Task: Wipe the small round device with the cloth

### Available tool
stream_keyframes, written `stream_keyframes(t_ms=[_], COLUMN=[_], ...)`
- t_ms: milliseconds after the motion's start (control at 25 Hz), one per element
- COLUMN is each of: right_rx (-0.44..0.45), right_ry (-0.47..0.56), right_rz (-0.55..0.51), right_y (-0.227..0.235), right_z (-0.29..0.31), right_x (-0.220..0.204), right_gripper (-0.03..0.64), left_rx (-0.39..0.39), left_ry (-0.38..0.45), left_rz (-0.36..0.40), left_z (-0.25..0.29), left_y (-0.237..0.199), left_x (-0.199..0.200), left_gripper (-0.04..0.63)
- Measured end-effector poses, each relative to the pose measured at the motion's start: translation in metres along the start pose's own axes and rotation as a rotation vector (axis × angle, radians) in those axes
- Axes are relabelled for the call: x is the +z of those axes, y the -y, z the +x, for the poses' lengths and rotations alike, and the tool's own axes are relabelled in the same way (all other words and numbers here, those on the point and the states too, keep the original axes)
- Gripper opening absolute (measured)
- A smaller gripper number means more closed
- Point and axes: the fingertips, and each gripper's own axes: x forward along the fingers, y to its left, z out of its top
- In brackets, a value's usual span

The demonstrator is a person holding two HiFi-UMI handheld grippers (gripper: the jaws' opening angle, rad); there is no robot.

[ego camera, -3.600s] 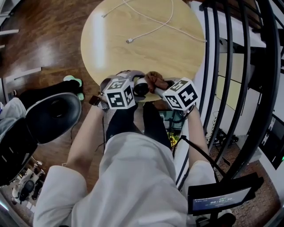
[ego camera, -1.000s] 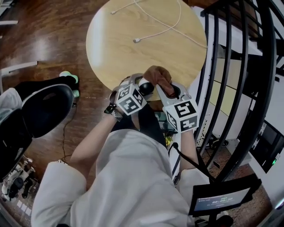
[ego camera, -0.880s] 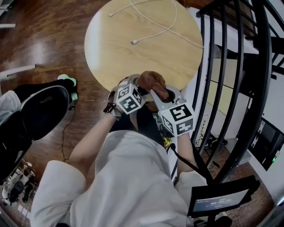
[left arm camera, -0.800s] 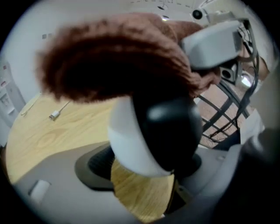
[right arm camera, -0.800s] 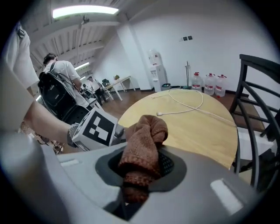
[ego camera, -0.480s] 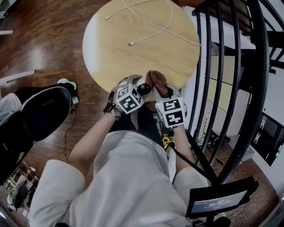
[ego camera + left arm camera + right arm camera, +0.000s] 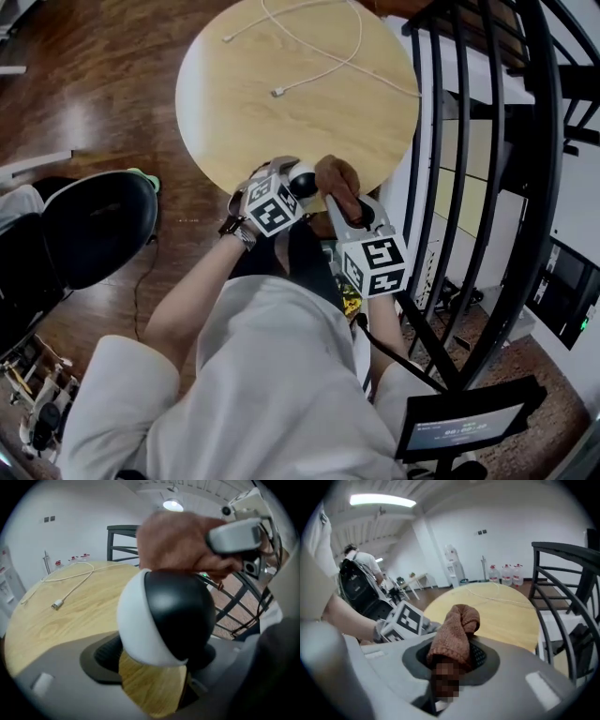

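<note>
The left hand-held gripper point(image 7: 289, 184) clasps the small round device point(image 7: 171, 616) above the tabletop's point(image 7: 281, 122) near edge, so the right hand-held gripper point(image 7: 343, 193), clamped on the bunched cloth point(image 7: 454, 630), can rub its top.

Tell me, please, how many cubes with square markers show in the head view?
2. The left cube sits beside the small round device by the table's near edge; the right cube lies lower, nearer the person, below the cloth. None appears hidden.
</note>
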Motion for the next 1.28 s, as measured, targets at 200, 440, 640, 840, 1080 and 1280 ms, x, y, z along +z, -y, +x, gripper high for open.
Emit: stream_keyframes(t_ms=[200,440,640,840,1080,1280], right_rx=[0.084,0.088,0.034,-0.029,-0.092,-0.119], right_ry=[-0.041,-0.006,0.007,-0.049,-0.073,0.022], right_rz=[-0.028,-0.055,0.011,0.059,0.194,0.215], right_y=[-0.038,-0.037,-0.016,0.011,0.041,0.055], right_z=[0.023,0.032,0.023,0.024,0.018,-0.010], right_x=[-0.002,-0.004,-0.018,-0.038,-0.056,-0.046], right_gripper=[0.089,0.089,0.089,0.089,0.089,0.089], left_rx=[0.001,0.008,0.007,0.012,0.026,0.054], left_ry=[0.061,0.067,0.053,0.052,0.054,0.087], left_rz=[-0.031,-0.028,-0.028,-0.035,-0.043,-0.038], left_z=[-0.003,-0.004,-0.002,0.000,-0.004,-0.038], left_y=[0.002,-0.001,0.000,-0.002,-0.001,0.012], left_x=[0.004,0.003,0.002,0.001,0.000,0.003], left_gripper=[0.350,0.347,0.347,0.345,0.342,0.336])
